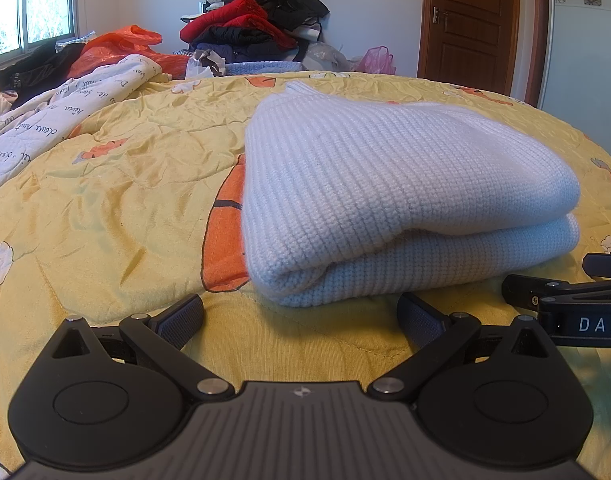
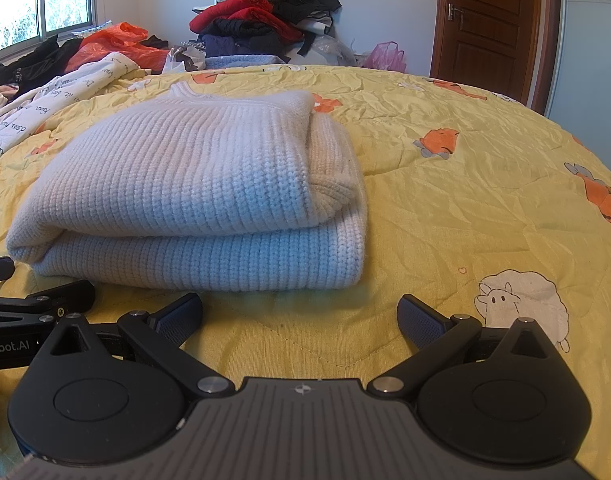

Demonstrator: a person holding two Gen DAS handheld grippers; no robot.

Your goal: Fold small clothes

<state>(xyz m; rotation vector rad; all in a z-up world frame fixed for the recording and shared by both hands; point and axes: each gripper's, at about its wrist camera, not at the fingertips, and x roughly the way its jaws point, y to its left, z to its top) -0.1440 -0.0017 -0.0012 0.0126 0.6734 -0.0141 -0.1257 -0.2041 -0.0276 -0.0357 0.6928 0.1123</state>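
Observation:
A white knitted sweater lies folded in a thick double layer on the yellow quilt. It also shows in the right wrist view, left of centre. My left gripper is open and empty, just in front of the sweater's near edge. My right gripper is open and empty, in front of the sweater's near right corner. Each gripper shows at the other view's edge: the right one and the left one.
A pile of red, black and dark clothes stands at the far side of the bed. An orange plastic bag and a white lettered blanket lie at the left. A brown door is at the far right.

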